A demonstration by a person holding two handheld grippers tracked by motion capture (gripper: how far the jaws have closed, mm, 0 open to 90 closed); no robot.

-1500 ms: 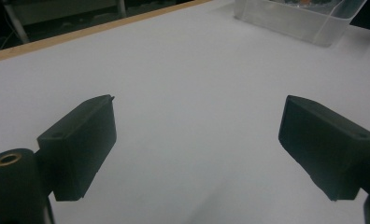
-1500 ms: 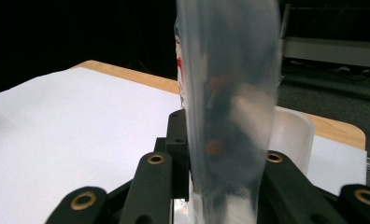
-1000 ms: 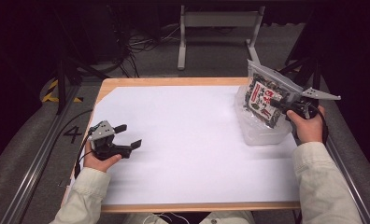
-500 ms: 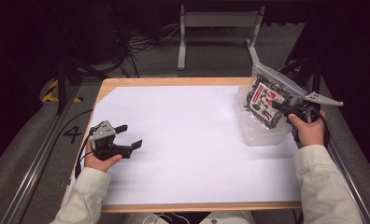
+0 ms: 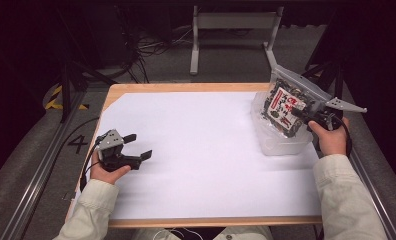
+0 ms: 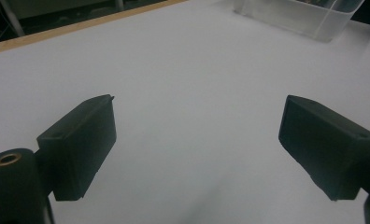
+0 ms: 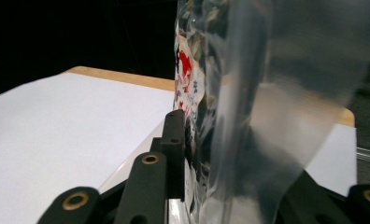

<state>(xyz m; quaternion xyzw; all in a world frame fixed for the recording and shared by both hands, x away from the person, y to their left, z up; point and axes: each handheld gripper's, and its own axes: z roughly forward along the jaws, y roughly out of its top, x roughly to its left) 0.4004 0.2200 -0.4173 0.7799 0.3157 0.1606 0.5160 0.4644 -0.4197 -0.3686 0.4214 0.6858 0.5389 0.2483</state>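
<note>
A clear plastic bag (image 5: 285, 104) with a red, white and black printed pack inside hangs upright over a clear plastic container (image 5: 281, 144) at the table's right side. My right gripper (image 5: 299, 114) is shut on the bag's lower right part. In the right gripper view the bag (image 7: 248, 93) is pinched between the jaws of the right gripper (image 7: 230, 163). My left gripper (image 5: 138, 146) rests at the table's left, open and holding nothing. The left gripper (image 6: 197, 149) looks across the white surface, jaws wide apart.
A white sheet (image 5: 201, 150) covers the wooden table (image 5: 186, 87). The clear container (image 6: 309, 16) stands far off ahead of the left gripper. A metal stand (image 5: 236, 30) and cables lie on the floor beyond the table.
The right hand and the bag have drifted slightly to the right and toward the person. The left gripper has not moved.
</note>
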